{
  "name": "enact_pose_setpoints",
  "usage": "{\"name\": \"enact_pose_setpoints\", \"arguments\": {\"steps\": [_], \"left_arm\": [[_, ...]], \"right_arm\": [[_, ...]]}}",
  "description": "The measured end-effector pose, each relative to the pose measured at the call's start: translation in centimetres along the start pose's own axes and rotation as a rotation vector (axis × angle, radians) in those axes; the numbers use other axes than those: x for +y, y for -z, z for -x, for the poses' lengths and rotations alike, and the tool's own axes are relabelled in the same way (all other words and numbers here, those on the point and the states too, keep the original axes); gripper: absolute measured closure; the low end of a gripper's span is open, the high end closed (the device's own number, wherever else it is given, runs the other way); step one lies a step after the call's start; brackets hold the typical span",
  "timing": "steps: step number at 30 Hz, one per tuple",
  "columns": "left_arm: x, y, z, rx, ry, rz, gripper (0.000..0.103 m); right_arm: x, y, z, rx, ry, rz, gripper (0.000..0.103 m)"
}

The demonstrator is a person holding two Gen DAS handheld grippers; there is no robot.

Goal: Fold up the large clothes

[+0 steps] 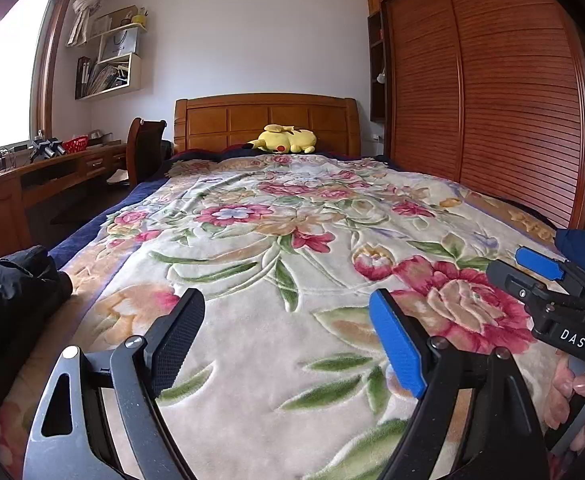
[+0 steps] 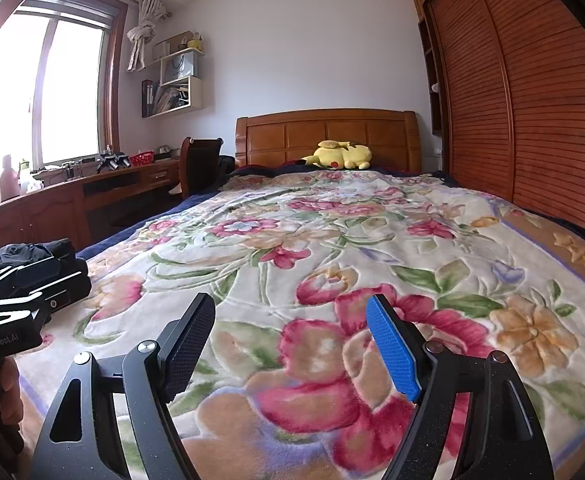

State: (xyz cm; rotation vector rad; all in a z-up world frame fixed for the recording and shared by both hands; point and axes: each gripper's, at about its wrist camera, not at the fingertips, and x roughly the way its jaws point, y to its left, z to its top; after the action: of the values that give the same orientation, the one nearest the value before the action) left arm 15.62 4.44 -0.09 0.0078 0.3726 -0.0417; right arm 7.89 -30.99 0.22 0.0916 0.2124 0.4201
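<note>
A crumpled black garment point(image 1: 12, 292) lies at the left edge of the bed, beside my left gripper point(image 1: 286, 300); it also shows in the right wrist view as a black garment point(image 2: 32, 249) behind that gripper point(image 2: 86, 278). A blue garment point(image 1: 584, 246) sits at the bed's right edge, just past my right gripper point(image 1: 510, 266). Both grippers hover low over the floral blanket point(image 1: 276, 208), side by side and pointing toward the headboard. My right gripper point(image 2: 290, 302) stands open with only blanket between its pads, and so does the left.
A yellow plush toy point(image 1: 288, 139) lies against the wooden headboard point(image 1: 266, 120). A slatted wardrobe point(image 1: 492, 100) runs along the bed's right side. A desk point(image 1: 52, 172) and chair point(image 1: 144, 152) stand to the left under the window. A hand point(image 1: 584, 392) holds the right gripper's handle.
</note>
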Motion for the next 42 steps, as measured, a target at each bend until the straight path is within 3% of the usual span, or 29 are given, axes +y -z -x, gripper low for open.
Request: {"name": "enact_pose_setpoints", "arguments": {"steps": [42], "left_arm": [[0.19,0.08,0.22,-0.004,-0.005,0.004,0.018]], "right_arm": [[-0.34,0.08,-0.28,-0.006,-0.003,0.010,0.023]]}}
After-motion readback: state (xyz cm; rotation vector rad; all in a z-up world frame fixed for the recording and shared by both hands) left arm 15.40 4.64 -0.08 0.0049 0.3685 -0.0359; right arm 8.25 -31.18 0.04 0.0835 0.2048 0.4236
